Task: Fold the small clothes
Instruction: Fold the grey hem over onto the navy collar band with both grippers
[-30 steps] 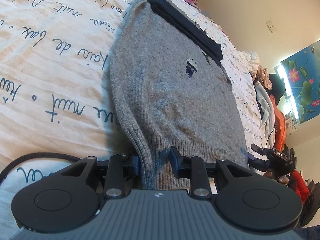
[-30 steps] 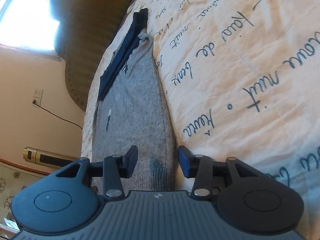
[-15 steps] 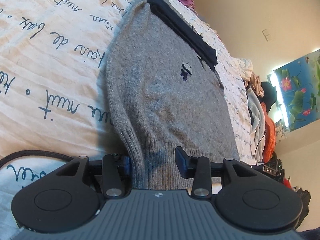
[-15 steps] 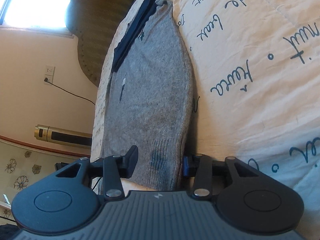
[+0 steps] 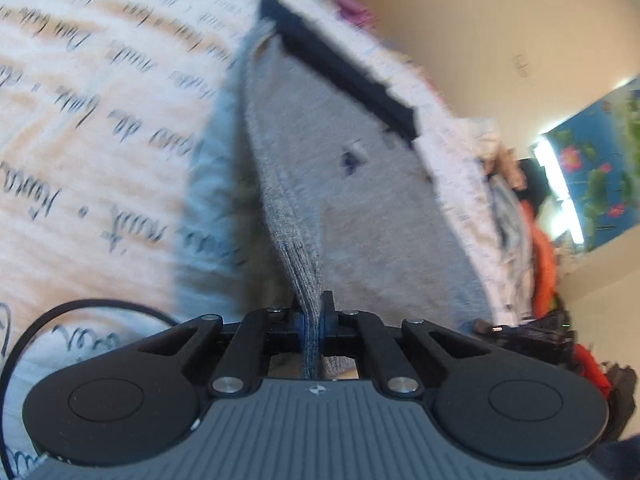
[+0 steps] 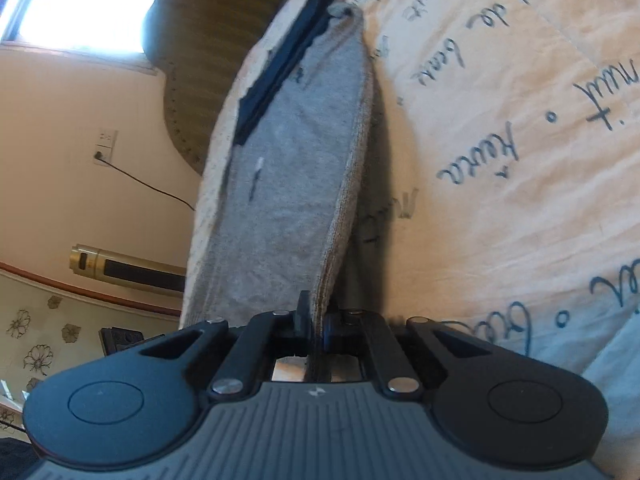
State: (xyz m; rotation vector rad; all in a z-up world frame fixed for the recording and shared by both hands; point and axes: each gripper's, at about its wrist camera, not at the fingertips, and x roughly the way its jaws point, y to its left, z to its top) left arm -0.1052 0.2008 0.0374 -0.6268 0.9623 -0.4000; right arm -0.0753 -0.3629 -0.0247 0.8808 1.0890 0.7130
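A small grey knit sweater (image 5: 360,184) with a dark emblem lies on the bed, its ribbed hem toward me. My left gripper (image 5: 314,314) is shut on one hem corner and lifts that edge off the cover. In the right wrist view the same sweater (image 6: 288,168) stretches away, and my right gripper (image 6: 316,318) is shut on the other hem corner, also raised. A folded dark navy garment (image 5: 340,68) lies along the sweater's far end and also shows in the right wrist view (image 6: 288,60).
The bed cover (image 5: 80,120) is cream with dark script writing. A heap of clothes (image 5: 536,232) sits past the bed in the left view. A wall socket with cable (image 6: 106,144) and a gold heater (image 6: 128,268) stand beside the bed in the right view.
Both grippers have closed on the sweater's hem corners and lifted them; the hem edges now rise off the cover. Half a second ago both were open around the hem.
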